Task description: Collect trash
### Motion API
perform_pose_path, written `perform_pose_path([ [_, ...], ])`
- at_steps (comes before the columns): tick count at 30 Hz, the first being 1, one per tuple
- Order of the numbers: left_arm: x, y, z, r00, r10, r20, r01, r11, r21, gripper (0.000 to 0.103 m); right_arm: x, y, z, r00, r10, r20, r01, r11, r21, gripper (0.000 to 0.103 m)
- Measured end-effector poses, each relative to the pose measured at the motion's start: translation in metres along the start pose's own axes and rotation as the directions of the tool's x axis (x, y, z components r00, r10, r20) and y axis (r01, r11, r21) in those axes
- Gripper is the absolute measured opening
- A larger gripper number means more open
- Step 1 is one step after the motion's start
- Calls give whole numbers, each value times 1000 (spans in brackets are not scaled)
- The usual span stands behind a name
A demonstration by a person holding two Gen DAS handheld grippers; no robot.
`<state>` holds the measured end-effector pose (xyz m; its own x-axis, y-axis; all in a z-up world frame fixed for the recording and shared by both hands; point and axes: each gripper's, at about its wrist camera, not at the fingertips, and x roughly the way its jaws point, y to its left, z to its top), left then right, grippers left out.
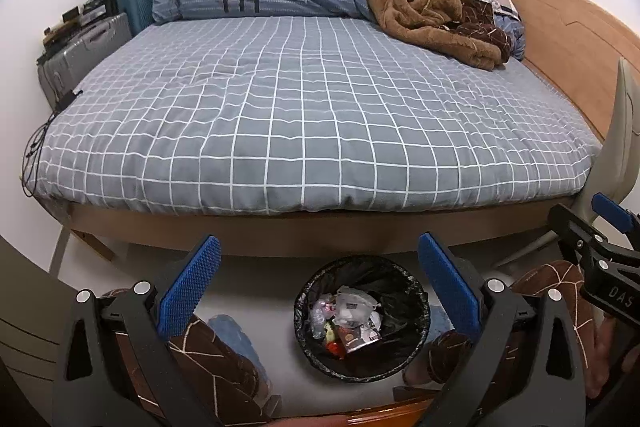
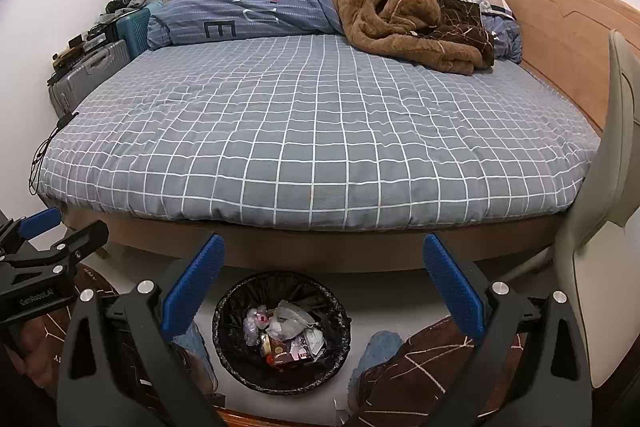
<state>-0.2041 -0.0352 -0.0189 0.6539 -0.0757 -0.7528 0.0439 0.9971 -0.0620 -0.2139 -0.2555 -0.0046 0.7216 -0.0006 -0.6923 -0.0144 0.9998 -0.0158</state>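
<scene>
The trash bin is round with a black bag inside. It sits on the floor by the bed and holds wrappers and crumpled plastic, hard to tell apart. The left tool and right tool are both spread wide, holding nothing.

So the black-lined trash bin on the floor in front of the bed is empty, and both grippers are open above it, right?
Not quite: the trash bin already holds wrappers and crumpled plastic, as the left wrist view shows. The left gripper and right gripper are indeed open above it.
</scene>
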Motion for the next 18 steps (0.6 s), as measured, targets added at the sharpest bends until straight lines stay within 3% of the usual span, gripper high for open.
perform_pose_path([
  [18,-3,-3,0,1000,17,11,-17,1000,0,97,4,4,-5,1000,4,-5,-4,1000,-1,95],
])
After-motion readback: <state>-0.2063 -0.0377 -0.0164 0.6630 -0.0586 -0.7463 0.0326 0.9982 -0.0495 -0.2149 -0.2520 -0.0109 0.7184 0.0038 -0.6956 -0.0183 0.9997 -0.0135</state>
